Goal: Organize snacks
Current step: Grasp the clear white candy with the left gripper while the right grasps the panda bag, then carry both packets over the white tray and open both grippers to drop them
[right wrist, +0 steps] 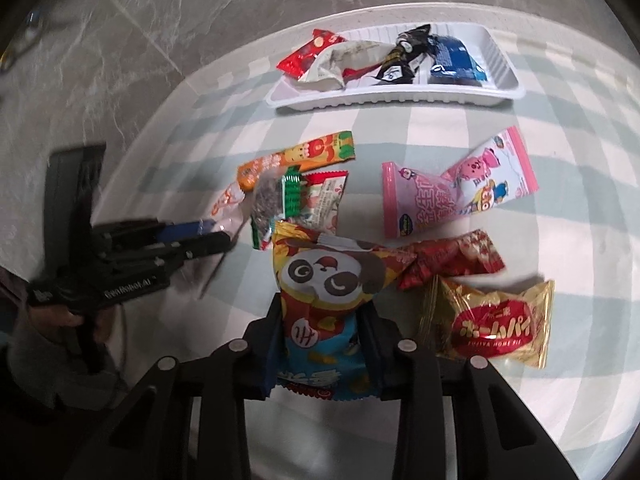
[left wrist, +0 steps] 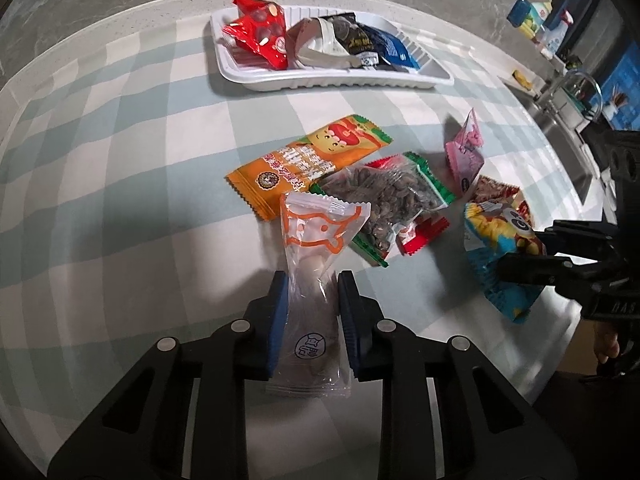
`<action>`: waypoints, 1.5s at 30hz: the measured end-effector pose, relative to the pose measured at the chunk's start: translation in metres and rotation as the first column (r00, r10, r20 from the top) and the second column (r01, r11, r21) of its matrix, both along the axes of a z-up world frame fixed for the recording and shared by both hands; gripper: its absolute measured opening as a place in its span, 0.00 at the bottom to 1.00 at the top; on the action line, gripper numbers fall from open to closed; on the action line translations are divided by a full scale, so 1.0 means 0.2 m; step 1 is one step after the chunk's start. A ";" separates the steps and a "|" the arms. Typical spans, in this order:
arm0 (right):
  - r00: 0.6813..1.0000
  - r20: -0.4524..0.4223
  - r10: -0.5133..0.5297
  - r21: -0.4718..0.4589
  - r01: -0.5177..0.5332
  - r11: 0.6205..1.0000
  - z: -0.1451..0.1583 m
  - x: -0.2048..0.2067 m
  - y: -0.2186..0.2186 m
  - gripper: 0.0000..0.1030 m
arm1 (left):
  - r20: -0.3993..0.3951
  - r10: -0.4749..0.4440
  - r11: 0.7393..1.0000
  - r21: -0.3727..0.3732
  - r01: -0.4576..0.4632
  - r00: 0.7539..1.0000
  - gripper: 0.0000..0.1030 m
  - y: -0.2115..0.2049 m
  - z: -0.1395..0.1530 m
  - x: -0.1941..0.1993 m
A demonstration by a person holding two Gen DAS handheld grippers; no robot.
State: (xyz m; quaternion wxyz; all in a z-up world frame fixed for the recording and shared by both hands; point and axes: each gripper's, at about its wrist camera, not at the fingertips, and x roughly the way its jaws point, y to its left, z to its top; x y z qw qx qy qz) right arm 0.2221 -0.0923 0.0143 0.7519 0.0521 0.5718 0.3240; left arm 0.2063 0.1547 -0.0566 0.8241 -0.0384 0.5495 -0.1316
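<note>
My left gripper (left wrist: pixel 311 285) is shut on a clear packet with an orange outline (left wrist: pixel 316 240), holding it by its lower half. My right gripper (right wrist: pixel 323 307) is shut on a panda snack bag (right wrist: pixel 326 284) in red, yellow and blue; the bag also shows in the left wrist view (left wrist: pixel 500 240). A white tray (left wrist: pixel 340 82) at the far side holds several packets: red (left wrist: pixel 260 32), white-and-black (left wrist: pixel 336 40) and blue (left wrist: pixel 394 46). Loose on the checked cloth lie an orange packet (left wrist: pixel 308 160), a seed packet (left wrist: pixel 384 196) and a pink packet (right wrist: pixel 452 188).
A gold-and-red pie packet (right wrist: pixel 492 320) and a red crumpled packet (right wrist: pixel 452 260) lie right of my right gripper. A sink with a tap (left wrist: pixel 576 92) is at the right past the table edge. The grey marbled floor (right wrist: pixel 160 40) lies beyond the round table.
</note>
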 end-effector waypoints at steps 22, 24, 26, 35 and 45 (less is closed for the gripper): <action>0.971 -0.154 -0.184 0.281 0.222 0.934 0.15 0.22 -0.28 0.35 | 0.053 0.069 0.984 -0.167 -0.059 0.996 0.22 0.12 0.28 0.14; 0.968 -0.152 -0.197 0.282 0.234 0.931 0.15 0.25 -0.30 0.35 | 0.060 0.065 0.984 -0.169 -0.054 0.996 0.22 0.12 0.30 0.17; 0.966 -0.148 -0.211 0.279 0.246 0.928 0.16 0.29 -0.32 0.35 | 0.065 0.062 0.984 -0.173 -0.050 0.996 0.22 0.12 0.32 0.21; 0.961 -0.111 -0.251 0.269 0.273 0.924 0.21 0.46 -0.38 0.35 | 0.086 0.050 0.982 -0.185 -0.034 0.995 0.22 0.11 0.39 0.40; 0.965 -0.068 -0.252 0.256 0.261 0.931 0.25 0.67 -0.33 0.35 | 0.098 0.037 0.982 -0.189 -0.018 0.994 0.22 0.07 0.43 0.65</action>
